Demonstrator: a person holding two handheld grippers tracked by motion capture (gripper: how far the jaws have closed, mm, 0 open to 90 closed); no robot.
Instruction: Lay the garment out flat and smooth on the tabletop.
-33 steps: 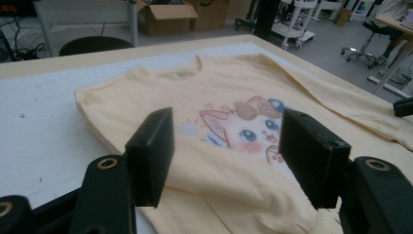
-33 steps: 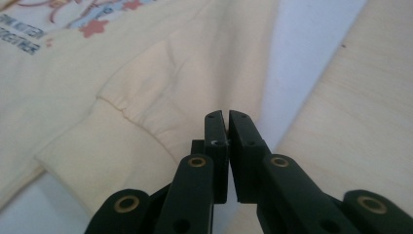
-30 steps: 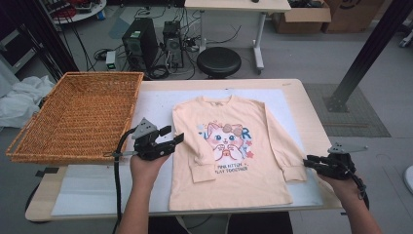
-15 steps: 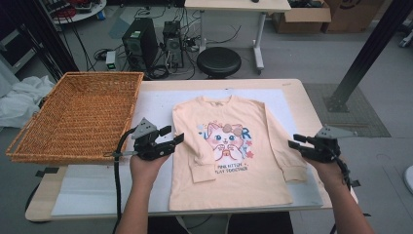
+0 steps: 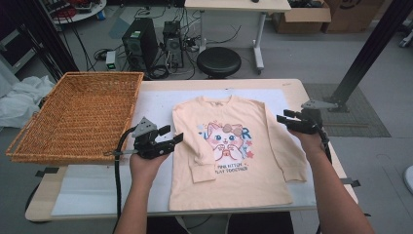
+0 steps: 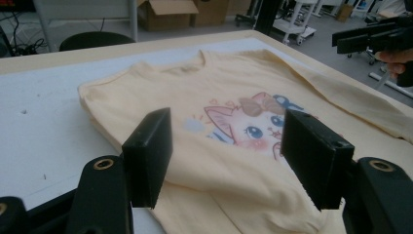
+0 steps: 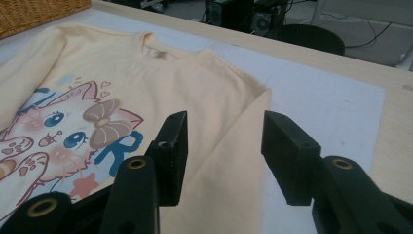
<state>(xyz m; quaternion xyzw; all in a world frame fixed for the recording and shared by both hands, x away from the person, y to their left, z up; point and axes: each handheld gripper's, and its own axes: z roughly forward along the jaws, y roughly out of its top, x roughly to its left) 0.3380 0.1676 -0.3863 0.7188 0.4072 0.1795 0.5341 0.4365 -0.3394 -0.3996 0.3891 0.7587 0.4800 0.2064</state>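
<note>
So there's a pale peach sweatshirt point(image 5: 234, 146) with a cartoon cat print point(image 5: 225, 141) lying flat, front side up, on the white mat point(image 5: 97, 195) that covers the table point(image 5: 297, 87), neck hole pointing away from the person. One sleeve is already folded in over the body on the left gripper's side, the other sleeve point(image 5: 287, 146) lies straight out along the body on the right gripper's side. The left gripper point(image 5: 170, 139) sits just beside the shirt's folded edge, jaws spread with nothing between them, and in the left gripper view the shirt shows just past the pads. The right gripper point(image 5: 283, 119) hangs over the outstretched sleeve near the shoulder; its jaws have just been opening, and the right gripper view shows them apart above the fabric, not pinching anything. A wicker basket point(image 5: 78, 117) sits on the table's left end, well apart from the shirt.
</note>
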